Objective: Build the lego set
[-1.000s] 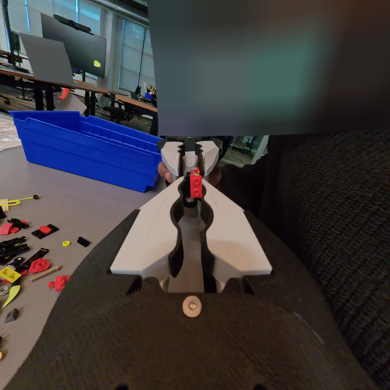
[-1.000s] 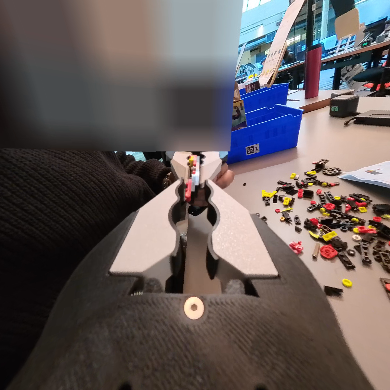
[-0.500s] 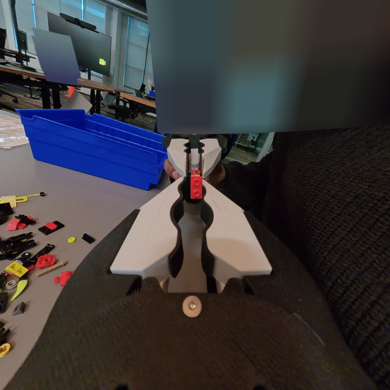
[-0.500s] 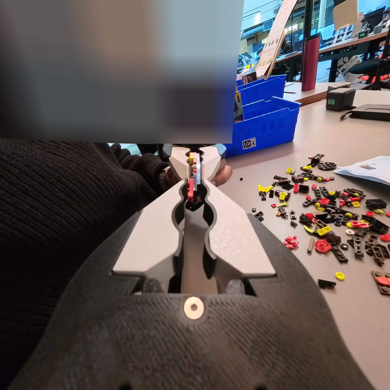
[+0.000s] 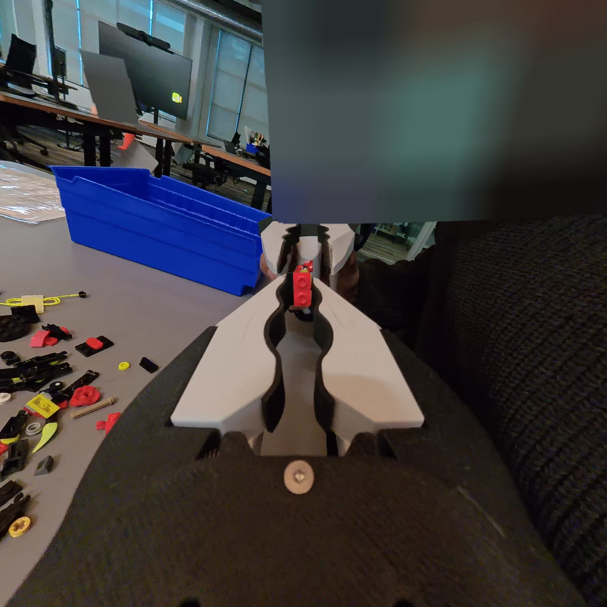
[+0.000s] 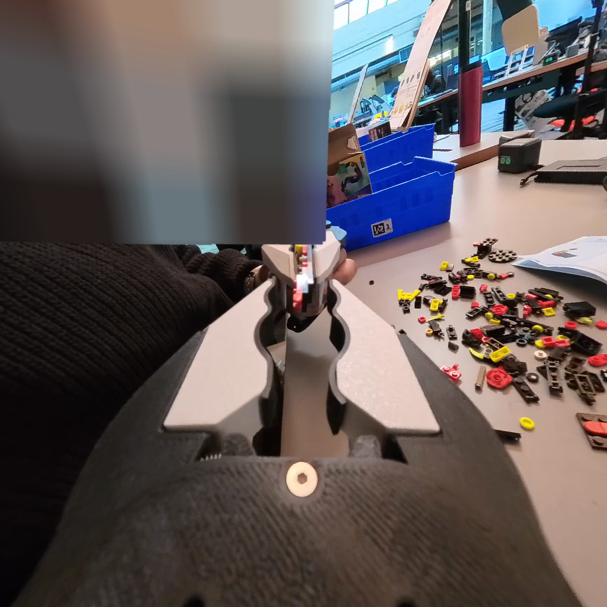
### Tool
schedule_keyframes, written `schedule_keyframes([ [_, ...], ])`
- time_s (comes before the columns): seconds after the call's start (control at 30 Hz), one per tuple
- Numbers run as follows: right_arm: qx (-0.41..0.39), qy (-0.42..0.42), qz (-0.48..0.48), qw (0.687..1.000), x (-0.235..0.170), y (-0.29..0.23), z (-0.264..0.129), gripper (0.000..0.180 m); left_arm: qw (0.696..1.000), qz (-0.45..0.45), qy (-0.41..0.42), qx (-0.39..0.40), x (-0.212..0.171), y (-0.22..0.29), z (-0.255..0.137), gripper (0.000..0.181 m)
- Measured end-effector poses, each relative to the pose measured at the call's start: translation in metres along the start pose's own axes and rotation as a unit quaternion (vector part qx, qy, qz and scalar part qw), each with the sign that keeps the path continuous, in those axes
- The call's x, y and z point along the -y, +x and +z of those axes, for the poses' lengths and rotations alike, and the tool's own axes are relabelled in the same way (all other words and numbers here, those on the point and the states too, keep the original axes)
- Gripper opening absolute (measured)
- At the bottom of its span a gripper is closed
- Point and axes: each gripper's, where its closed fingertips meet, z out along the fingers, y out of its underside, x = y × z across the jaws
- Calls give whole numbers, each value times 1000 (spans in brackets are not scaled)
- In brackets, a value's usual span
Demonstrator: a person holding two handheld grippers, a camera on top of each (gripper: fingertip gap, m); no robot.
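Two pairs of hand-held tongs meet tip to tip, raised above a grey bench [image 6: 492, 203], in front of a person in a dark knit top.

Left view, near to far: the left tongs [image 5: 299, 289] are closed to a narrow gap and pinch a small build [image 5: 302, 289], its red 2-stud face toward the camera. Just behind, the right tongs point back at it, touching or almost touching.

Right view: the right tongs [image 6: 300, 289] look a bit more spread and straddle the tip of the left tongs; can't tell if they grip anything. The build shows here edge-on w/ red, yellow, grey and black layers, held between the left tongs' tips.

Lower down, loose parts [image 6: 512, 328] in black, red and yellow are scattered on the bench, w/ a paper sheet [image 6: 571, 259] beyond them. Farther back: blue bins [image 6: 410, 197].

Risks, as judgement:
- The build is tiny and held by its end, so a push off-axis could twist it out of the grip or split its layers.
- If dropped, it could land among the loose parts and be hard to find.
- The tongs hide the joint from both cameras, so misaligned studs could go unnoticed.
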Motion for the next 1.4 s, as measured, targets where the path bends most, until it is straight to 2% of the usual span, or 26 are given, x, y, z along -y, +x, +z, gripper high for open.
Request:
schedule_keyframes([
  [0.17,-5,3,3,1000,1,2,-1,32,1000,-7,-8,5,-3,-4,-1,6],
  [0.33,-13,-25,-13,1000,-7,5,-1,31,999,27,-30,16,-9,-2,3,6],
  [0.57,-10,-59,-51,997,-17,-1,3,17,998,42,-48,8,-15,3,5,7],
  [0.9,-10,-51,-45,998,-15,1,0,12,996,57,-61,17,-18,1,4,6],
  [1.17,-24,-94,-66,993,-27,4,1,8,990,96,-98,32,-28,-1,4,6],
  [1.4,-38,-174,-93,980,-51,8,0,7,974,146,-166,42,-49,-5,2,7],
])
